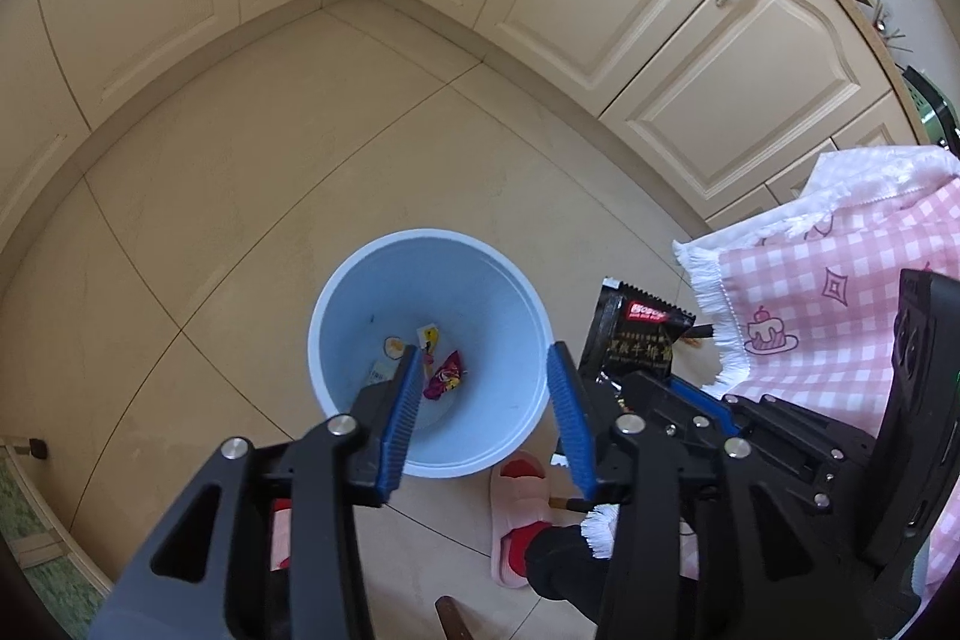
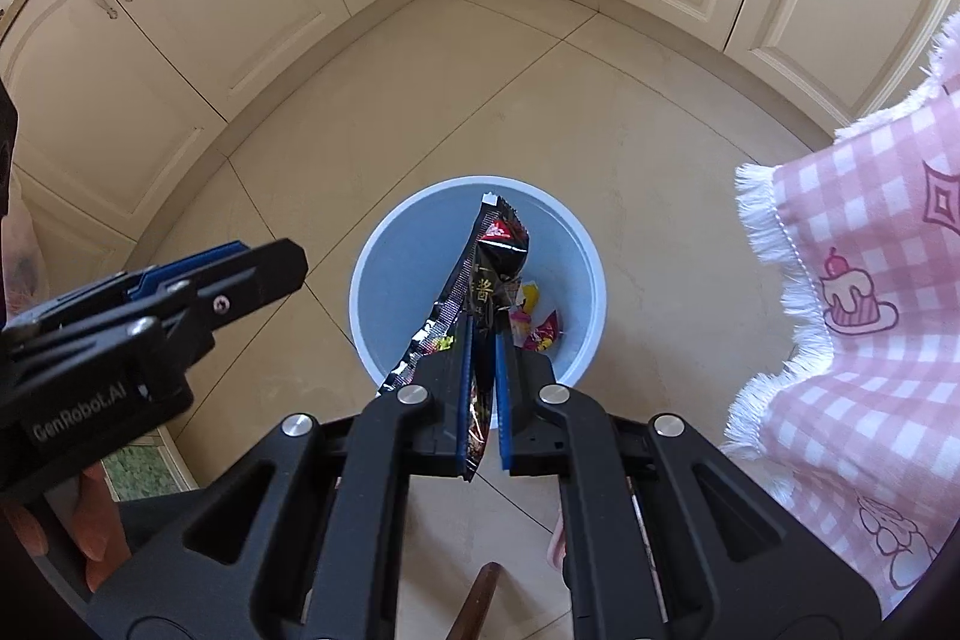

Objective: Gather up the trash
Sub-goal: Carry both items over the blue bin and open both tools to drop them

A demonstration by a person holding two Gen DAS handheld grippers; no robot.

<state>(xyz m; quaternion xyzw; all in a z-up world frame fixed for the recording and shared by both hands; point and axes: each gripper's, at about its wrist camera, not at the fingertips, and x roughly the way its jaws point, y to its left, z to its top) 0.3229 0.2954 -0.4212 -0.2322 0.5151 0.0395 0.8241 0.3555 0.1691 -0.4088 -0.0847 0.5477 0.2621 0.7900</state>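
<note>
above the blue bin point(image 2: 384, 280) on the kitchen floor point(image 1: 270, 196), the right claw point(image 2: 482, 394) is clamped on a black snack wrapper point(image 2: 495, 250), blue pads pinching its lower part while the rest sticks up over the bin mouth, so the wrapper sits over the opening, not yet inside. step in hand looks like the drop: best to have the wrapper centred over the opening, lower it a bit so the long end clears the rim, then part the pads fully; a thin film like this may cling to a pad, so a small shake could help, my guess. the left claw point(image 1: 486, 400) hangs over the same bin with its jaws apart and nothing between them; through the gap you see the bin bottom. keep it out of the right one's way, they are just beside each other. the wrapper: glossy black foil, crinkled, red logo patch near the top, gold lettering down the middle, serrated silver seam along one edge, seems empty and light. already at the bin bottom: a purple-red candy wrapper point(image 1: 444, 376) and a few small yellow and white scraps point(image 1: 427, 337). a pink checked cloth point(image 2: 870, 280) with white fringe hangs at the right, near the bin but apart from it; watch the fringe does not snag the claw. a person's slipper point(image 1: 519, 496) is on the floor just beside the bin.
</note>
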